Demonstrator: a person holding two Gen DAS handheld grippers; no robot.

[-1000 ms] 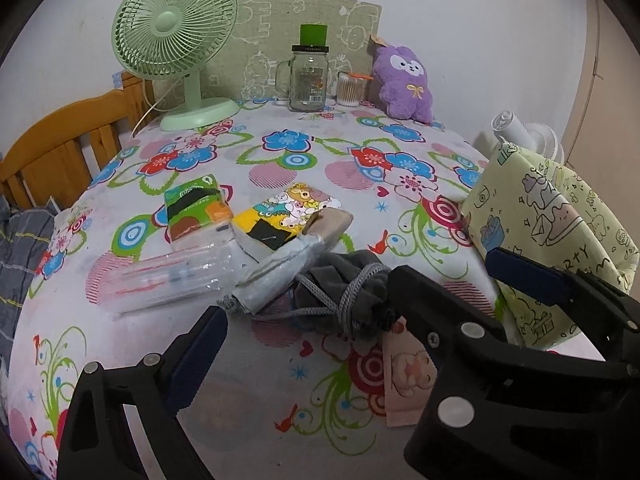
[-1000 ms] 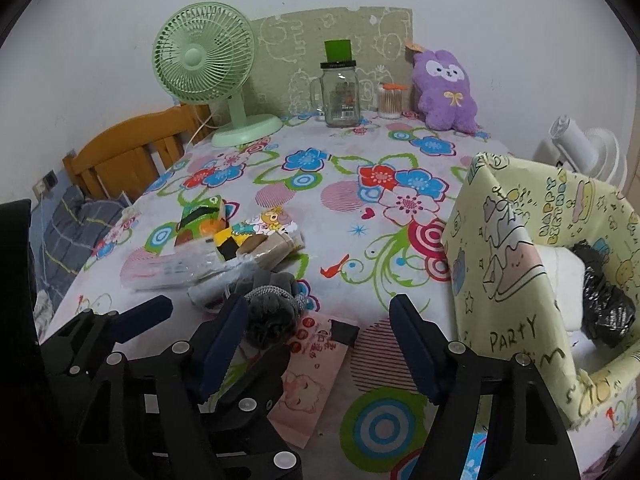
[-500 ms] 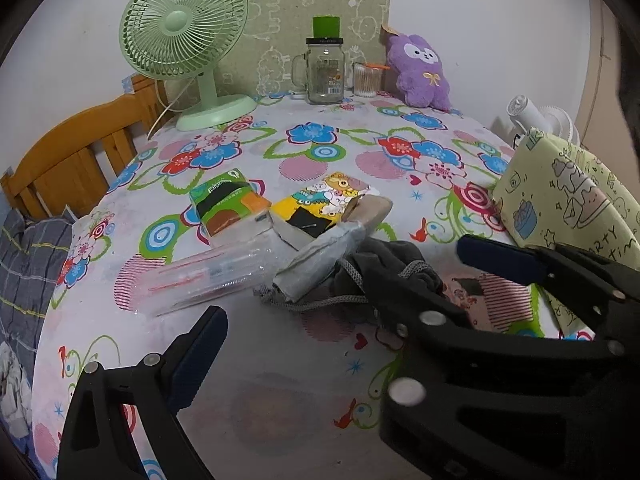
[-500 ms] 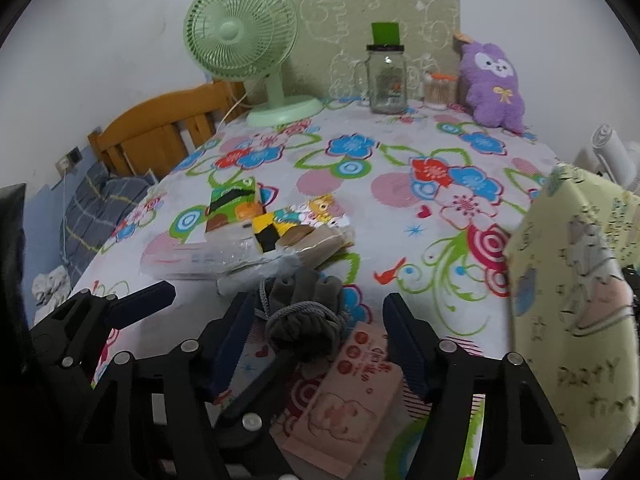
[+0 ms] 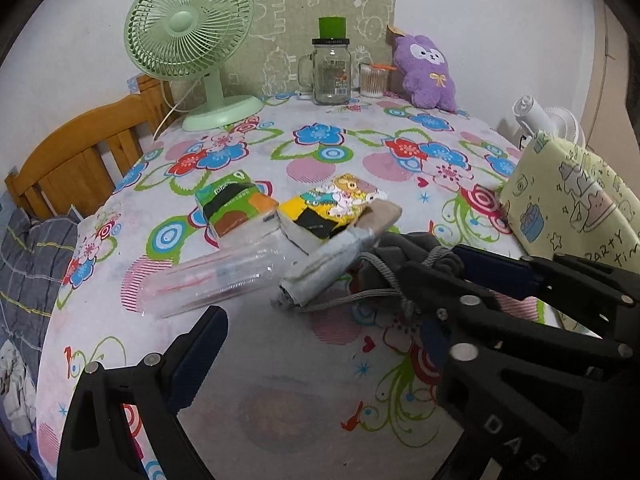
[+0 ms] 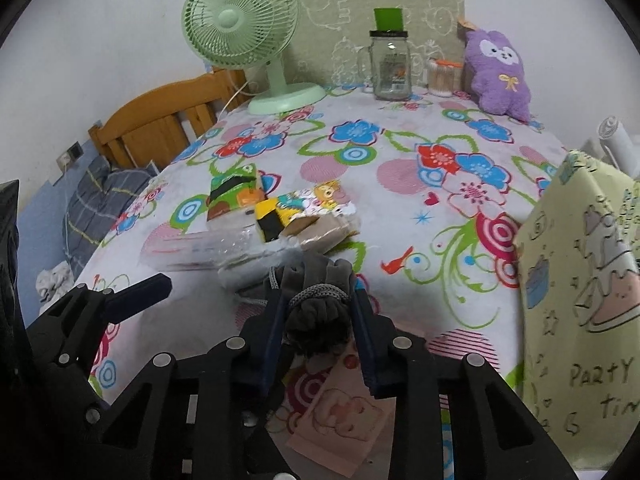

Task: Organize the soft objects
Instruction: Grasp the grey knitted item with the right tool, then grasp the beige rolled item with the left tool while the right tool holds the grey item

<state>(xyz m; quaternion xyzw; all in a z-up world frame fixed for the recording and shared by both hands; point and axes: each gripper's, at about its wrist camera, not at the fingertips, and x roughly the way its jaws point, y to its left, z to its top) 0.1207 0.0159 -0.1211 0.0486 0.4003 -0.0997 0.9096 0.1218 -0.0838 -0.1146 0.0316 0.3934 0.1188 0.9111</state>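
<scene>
A grey drawstring pouch (image 6: 316,312) lies on the flowered tablecloth (image 6: 400,168), and my right gripper (image 6: 318,312) is shut on it, both pads pressing its sides. In the left wrist view the pouch (image 5: 404,248) shows partly behind the right gripper's black body. My left gripper (image 5: 328,300) is open and empty over the table's near edge. A pile sits just beyond the pouch: a green tissue pack (image 5: 232,208), a cartoon packet (image 5: 332,208), a clear plastic sleeve (image 5: 216,280) and a grey wrapped roll (image 5: 332,268). A yellow-green fabric bin (image 6: 580,300) stands to the right.
A pink card (image 6: 340,416) lies under the right gripper. A green fan (image 5: 192,44), glass jar (image 5: 330,70), swab cup (image 5: 372,80) and purple plush (image 5: 426,68) stand along the back. A wooden chair (image 5: 72,160) is on the left.
My right gripper moved left over the grey pouch and closed on it. The left gripper stayed open and barely shifted.
</scene>
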